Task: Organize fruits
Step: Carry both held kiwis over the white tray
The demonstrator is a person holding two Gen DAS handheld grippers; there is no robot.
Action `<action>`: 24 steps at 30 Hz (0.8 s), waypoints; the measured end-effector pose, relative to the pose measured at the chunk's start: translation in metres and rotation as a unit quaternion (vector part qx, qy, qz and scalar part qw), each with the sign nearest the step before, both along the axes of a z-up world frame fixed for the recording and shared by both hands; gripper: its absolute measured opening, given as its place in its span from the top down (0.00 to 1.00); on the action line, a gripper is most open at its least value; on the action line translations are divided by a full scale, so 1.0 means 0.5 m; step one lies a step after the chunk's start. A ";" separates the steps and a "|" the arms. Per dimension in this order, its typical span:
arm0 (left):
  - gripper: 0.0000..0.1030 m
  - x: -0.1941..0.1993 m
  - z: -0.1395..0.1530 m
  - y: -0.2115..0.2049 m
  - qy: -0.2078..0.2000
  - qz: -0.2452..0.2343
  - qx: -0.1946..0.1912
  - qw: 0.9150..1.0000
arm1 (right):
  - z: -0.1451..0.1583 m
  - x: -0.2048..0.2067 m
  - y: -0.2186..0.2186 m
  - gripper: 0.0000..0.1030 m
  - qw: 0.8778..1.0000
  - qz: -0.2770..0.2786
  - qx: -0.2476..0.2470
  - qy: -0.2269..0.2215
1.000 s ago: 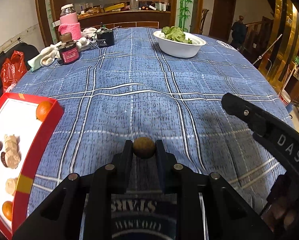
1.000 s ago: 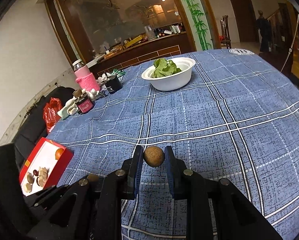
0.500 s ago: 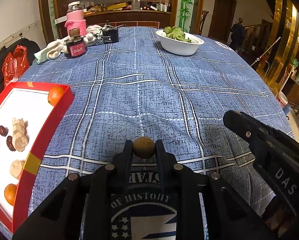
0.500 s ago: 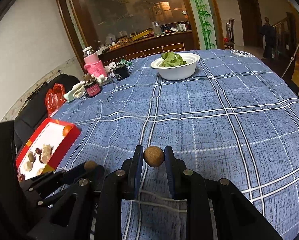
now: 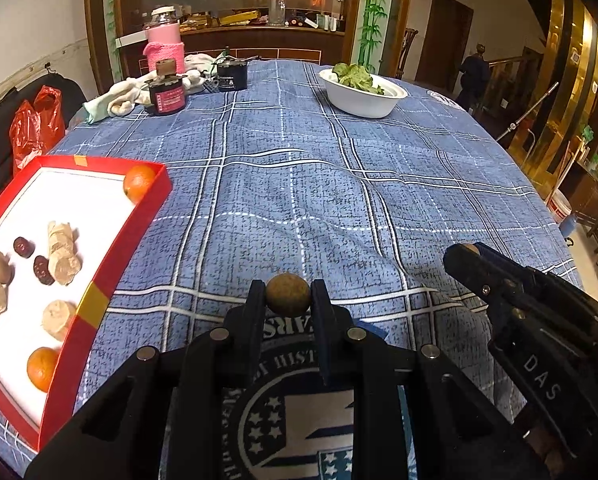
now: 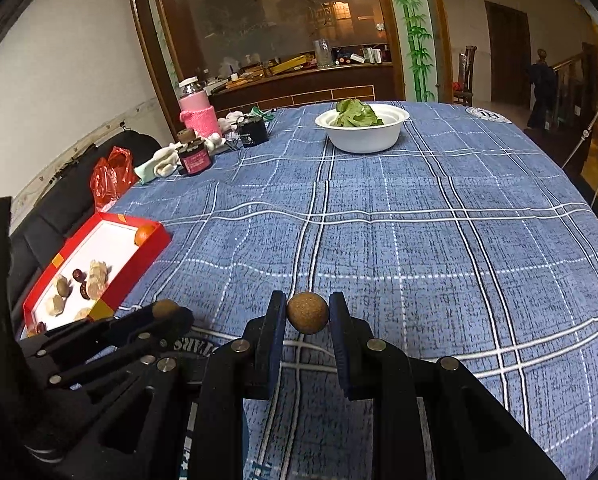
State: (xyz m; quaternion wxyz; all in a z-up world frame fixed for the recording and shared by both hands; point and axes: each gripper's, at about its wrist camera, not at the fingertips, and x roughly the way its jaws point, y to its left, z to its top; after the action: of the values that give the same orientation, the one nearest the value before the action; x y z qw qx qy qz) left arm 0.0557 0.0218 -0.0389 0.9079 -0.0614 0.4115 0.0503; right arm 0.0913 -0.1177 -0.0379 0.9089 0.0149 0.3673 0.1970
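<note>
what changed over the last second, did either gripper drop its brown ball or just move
Both grippers pulled back toward the near table edge: the red cardboard tray and white bowl of greens sit further off, and more of the tray shows. Nothing was let go. The left gripper stays shut on its round brown fruit, the right gripper on its own.

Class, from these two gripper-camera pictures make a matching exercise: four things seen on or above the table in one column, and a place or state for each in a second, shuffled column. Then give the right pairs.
Things
1. white bowl
2. orange
3. pink bottle
4. round brown fruit

Places or states
A. in a far corner of the red tray
B. clamped between the fingers of the left gripper
C. at the far end of the table, holding green leaves
D. at the far left edge of the table, behind a dark jar

Pairs: 1-C, 2-A, 3-D, 4-B
</note>
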 end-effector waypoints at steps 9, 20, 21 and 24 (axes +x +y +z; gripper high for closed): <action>0.81 -0.023 0.006 0.017 -0.001 0.010 0.002 1.000 | -0.007 -0.013 0.008 0.78 1.000 0.011 -0.005 0.005; 0.81 -0.046 0.011 0.044 0.000 0.029 0.008 1.000 | 0.003 -0.031 0.033 0.78 0.999 0.038 0.002 0.000; 0.81 -0.047 0.010 0.046 0.000 0.030 0.008 1.000 | 0.001 -0.032 0.037 0.78 0.999 0.042 0.002 0.001; 0.81 -0.050 0.010 0.049 0.002 0.033 0.009 0.999 | -0.001 -0.037 0.045 0.78 0.999 0.049 0.004 0.002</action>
State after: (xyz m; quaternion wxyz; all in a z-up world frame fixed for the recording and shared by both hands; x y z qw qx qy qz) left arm 0.0305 0.0464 -0.0342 0.9056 -0.0668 0.4103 0.0842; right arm 0.0730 -0.0954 -0.0385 0.8973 0.0007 0.3684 0.2431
